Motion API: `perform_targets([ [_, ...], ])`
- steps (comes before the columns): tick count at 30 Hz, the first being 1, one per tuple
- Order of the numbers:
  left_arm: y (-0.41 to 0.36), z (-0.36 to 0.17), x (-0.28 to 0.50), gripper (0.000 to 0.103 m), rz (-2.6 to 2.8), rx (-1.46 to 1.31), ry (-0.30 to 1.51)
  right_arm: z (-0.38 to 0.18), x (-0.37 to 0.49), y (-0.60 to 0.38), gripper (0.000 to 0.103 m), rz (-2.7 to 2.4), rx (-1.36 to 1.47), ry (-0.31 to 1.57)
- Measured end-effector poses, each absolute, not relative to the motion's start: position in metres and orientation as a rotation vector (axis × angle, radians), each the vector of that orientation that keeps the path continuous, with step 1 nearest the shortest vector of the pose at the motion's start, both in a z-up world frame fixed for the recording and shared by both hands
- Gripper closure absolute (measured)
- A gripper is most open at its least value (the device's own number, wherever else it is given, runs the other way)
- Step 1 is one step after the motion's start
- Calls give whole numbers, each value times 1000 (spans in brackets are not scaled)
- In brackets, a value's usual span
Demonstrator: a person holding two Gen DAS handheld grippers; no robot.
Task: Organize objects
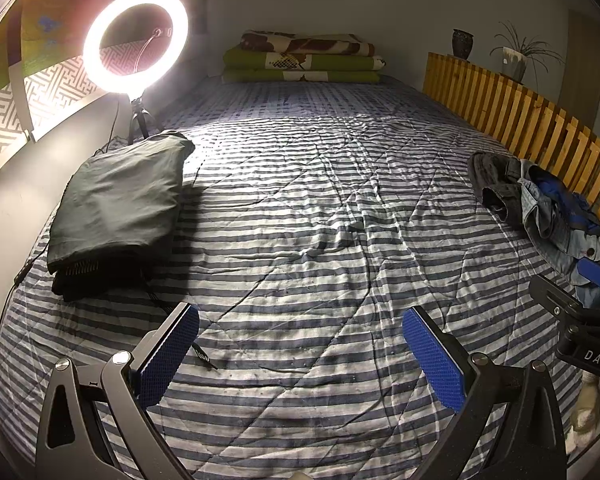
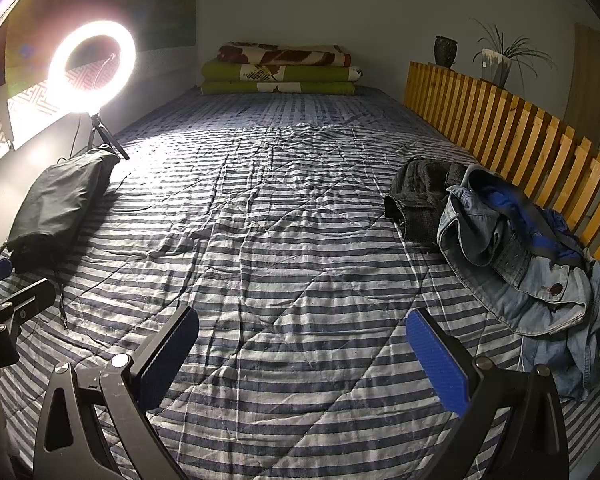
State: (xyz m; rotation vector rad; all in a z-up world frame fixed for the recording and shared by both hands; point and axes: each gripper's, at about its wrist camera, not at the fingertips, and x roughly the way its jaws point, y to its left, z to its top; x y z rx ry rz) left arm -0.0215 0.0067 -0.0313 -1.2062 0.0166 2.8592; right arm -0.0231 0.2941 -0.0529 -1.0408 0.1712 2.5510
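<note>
A folded dark garment stack [image 1: 116, 208] lies on the left of the striped bed; it also shows in the right wrist view [image 2: 58, 204]. A heap of unfolded clothes, with a dark grey knit piece [image 2: 420, 196], a light denim garment [image 2: 528, 276] and blue cloth [image 2: 520, 212], lies at the right by the slatted rail; the heap also shows in the left wrist view [image 1: 548, 216]. My left gripper [image 1: 300, 344] is open and empty above the middle of the bed. My right gripper [image 2: 302, 344] is open and empty, left of the heap.
A lit ring light on a small tripod [image 1: 136, 44] stands at the left wall. Folded blankets [image 1: 300, 58] are stacked at the far end. A wooden slatted rail [image 2: 512, 132] runs along the right, with a vase [image 2: 445, 51] and a potted plant [image 2: 500, 60] behind it.
</note>
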Motion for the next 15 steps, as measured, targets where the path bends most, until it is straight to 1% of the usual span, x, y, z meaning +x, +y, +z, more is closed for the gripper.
perform_targets([
  [15,7,-38,-24,0,2829,-1232,35,-54,-24,302,1,2532,-1043,181],
])
